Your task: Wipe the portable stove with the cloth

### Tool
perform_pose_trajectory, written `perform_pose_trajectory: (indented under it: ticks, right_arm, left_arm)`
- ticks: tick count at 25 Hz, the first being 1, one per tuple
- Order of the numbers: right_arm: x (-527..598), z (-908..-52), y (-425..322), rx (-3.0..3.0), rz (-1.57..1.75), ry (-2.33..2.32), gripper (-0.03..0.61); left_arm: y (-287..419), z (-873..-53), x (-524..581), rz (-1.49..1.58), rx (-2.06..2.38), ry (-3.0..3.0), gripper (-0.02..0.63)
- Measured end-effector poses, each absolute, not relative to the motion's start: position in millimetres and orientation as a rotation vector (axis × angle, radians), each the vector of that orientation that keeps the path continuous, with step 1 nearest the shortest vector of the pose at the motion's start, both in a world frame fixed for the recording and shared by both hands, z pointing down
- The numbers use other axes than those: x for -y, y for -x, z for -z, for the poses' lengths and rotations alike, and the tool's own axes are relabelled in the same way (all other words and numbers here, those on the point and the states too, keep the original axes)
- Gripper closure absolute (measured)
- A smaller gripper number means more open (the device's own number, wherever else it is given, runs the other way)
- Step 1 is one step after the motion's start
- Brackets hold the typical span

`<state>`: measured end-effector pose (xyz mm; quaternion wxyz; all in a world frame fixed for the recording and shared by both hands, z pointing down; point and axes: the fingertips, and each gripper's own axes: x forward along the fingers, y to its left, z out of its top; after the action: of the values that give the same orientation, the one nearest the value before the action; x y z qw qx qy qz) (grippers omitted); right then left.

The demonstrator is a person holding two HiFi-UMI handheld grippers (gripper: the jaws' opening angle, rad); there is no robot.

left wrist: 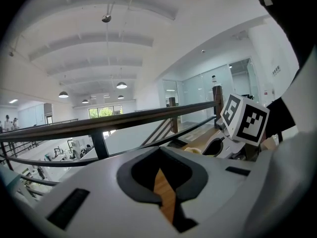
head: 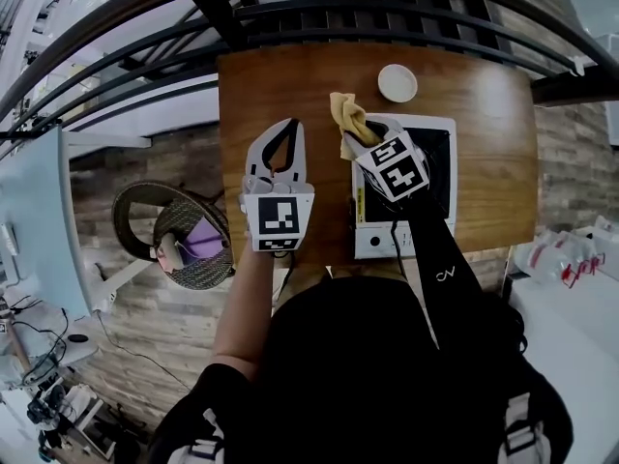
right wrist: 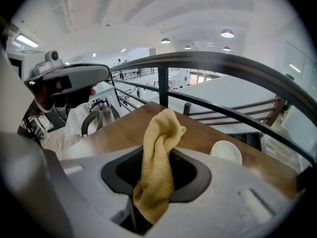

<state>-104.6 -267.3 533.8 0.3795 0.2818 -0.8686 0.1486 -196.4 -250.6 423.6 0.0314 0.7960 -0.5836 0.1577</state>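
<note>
While right gripper [head: 356, 145] pinches cloth [right wrist: 156, 167], stove [head: 440, 148] overhead

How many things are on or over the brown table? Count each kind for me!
portable stove: 1
yellow cloth: 1
white round dish: 1
grippers: 2, the left gripper and the right gripper
Total: 5

A wooden counter [head: 484, 114] stands at a black railing [head: 319, 10]. A round wicker chair [head: 184, 216] is on the plank floor [head: 145, 307]. Lamps [left wrist: 121, 85] hang from the white ceiling [left wrist: 99, 38].
</note>
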Motion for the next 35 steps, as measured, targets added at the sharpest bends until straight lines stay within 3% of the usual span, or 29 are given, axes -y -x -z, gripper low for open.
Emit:
perform_pose_trajectory:
  ticks: [14, 24, 30, 35]
  right_arm:
    - [205.3, -507.2, -0.5, 2.152, -0.415, -1.055, 0.451]
    - [226.0, -514.8, -67.3, 2.186, -0.429, -1.017, 0.451]
    - [242.9, -518.9, -74.7, 2.23, -0.423, -0.9, 0.451]
    - [242.0, -521.1, -14.2, 2.266, -0.41, -0.692, 0.451]
  left_arm:
    - [129.6, -409.5, 203.1, -0.383, 1.625, -2.648, 0.607]
    - [72.4, -415.9, 218.4, -0.448, 1.718, -2.594, 0.607]
    - [63.4, -415.8, 232.0, -0.494, 1.836, -2.503, 0.607]
    - [87.6, -406.7, 223.1, -0.531, 1.964, -2.382, 0.607]
